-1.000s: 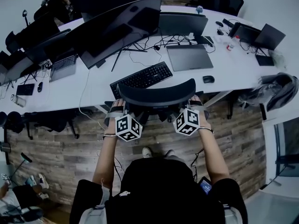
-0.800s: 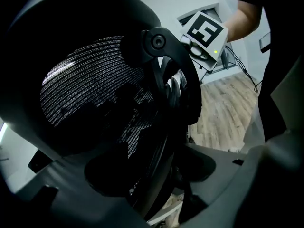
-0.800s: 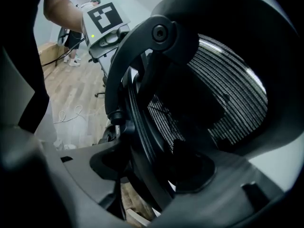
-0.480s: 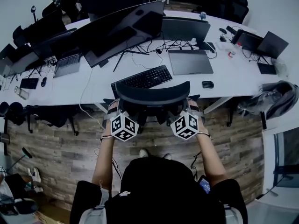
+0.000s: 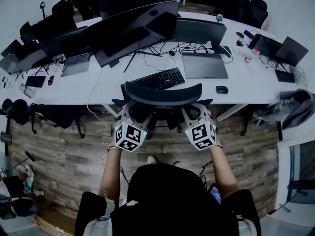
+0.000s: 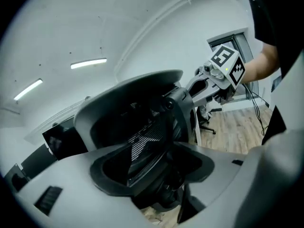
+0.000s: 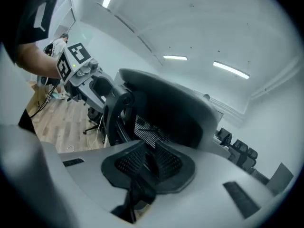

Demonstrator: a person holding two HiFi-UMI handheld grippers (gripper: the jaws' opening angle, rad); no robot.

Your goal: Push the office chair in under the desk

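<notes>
The black office chair (image 5: pixel 162 95) stands against the white desk (image 5: pixel 256 90), its curved headrest over the desk's front edge. My left gripper (image 5: pixel 123 116) reaches the left side of the backrest and my right gripper (image 5: pixel 193 113) the right side. In the left gripper view the left gripper (image 6: pixel 149 170) stands open, with the chair's mesh back (image 6: pixel 137 141) between its jaws. In the right gripper view the right gripper (image 7: pixel 149 163) has just been closing, and its pads pinch a thin dark strut of the chair (image 7: pixel 166 108).
On the desk behind the chair lie a keyboard (image 5: pixel 156 79), a mouse (image 5: pixel 221 89) and a closed laptop (image 5: pixel 204 65), with wide monitors (image 5: pixel 133 31) further back. Other chairs (image 5: pixel 19 112) stand at the left. A bag (image 5: pixel 290 107) hangs at the right. Wood floor lies below.
Both marker cubes have rolled outward and shifted a little toward me in the head view. The chair has kept its place at the desk's edge.
</notes>
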